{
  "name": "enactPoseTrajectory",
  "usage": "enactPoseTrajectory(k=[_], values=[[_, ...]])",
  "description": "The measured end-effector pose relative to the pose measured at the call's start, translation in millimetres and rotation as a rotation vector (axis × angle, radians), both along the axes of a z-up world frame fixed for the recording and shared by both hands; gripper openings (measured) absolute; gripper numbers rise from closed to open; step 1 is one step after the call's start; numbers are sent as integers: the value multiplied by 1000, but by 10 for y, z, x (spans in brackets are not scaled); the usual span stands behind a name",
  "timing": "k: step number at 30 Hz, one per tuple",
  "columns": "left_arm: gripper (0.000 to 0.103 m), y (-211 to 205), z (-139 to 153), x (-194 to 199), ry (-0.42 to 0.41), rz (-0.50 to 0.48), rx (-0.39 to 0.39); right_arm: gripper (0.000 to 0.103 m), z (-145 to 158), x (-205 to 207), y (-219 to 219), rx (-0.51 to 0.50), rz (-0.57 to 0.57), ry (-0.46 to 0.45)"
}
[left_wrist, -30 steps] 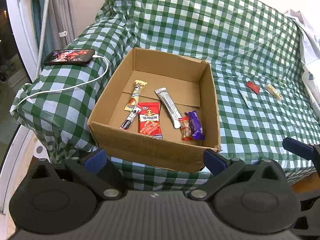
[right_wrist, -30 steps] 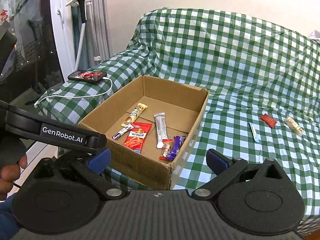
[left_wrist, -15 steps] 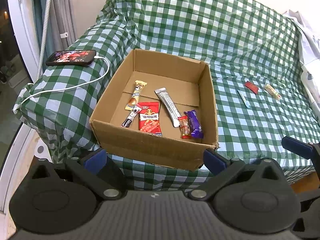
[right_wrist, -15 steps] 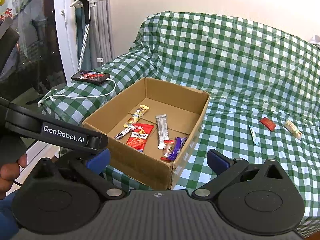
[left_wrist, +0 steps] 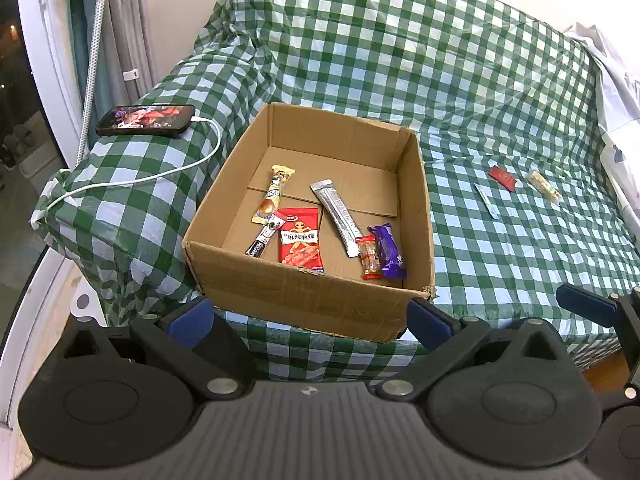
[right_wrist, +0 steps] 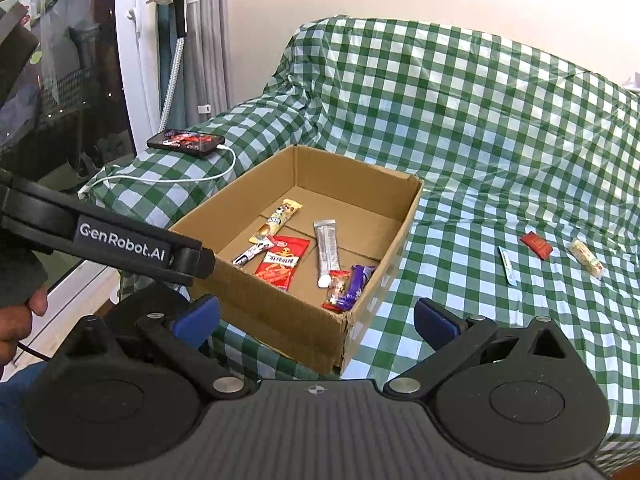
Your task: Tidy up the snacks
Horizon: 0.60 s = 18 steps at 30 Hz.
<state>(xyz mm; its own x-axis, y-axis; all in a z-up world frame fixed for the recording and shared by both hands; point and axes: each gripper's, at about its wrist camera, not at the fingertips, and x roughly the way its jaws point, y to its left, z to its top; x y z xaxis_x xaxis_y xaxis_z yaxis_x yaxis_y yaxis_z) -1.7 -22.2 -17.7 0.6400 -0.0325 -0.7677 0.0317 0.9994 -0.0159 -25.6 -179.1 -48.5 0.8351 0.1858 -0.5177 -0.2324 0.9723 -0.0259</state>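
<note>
- Across both wrist views, the framing had pulled back and risen slightly over the last second: the cardboard box (left_wrist: 316, 280) sat smaller and further off. Judged a retreat after a drop, before the next pick.
- On the checked sofa cover (left_wrist: 500, 264), right of the box, three snacks lay loose: pale bar (right_wrist: 587, 258), red packet (right_wrist: 536, 244), thin sachet (right_wrist: 507, 264).
- Left hand-held gripper (left_wrist: 310, 316): jaws wide, empty, near the box front.
- Right hand-held gripper (right_wrist: 316, 318): jaws wide, empty, well short of the loose snacks ahead-right.
</note>
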Motion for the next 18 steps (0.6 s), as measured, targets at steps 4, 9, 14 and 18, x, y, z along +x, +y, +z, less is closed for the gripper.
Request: enactPoseTrajectory(k=[4, 9, 14, 18], values=[[103, 7, 1, -3, 2, 0, 0, 102, -10, 1, -5, 1, 2, 3], [103, 37, 29, -17, 15, 0, 0, 102, -38, 27, -26, -1, 6, 21], [103, 30, -8, 31, 35, -3, 0, 102, -64, 64, -60, 2, 4, 38], [103, 19, -40, 53, 46, -1, 0, 102, -86, 96, -86, 3, 0, 55]])
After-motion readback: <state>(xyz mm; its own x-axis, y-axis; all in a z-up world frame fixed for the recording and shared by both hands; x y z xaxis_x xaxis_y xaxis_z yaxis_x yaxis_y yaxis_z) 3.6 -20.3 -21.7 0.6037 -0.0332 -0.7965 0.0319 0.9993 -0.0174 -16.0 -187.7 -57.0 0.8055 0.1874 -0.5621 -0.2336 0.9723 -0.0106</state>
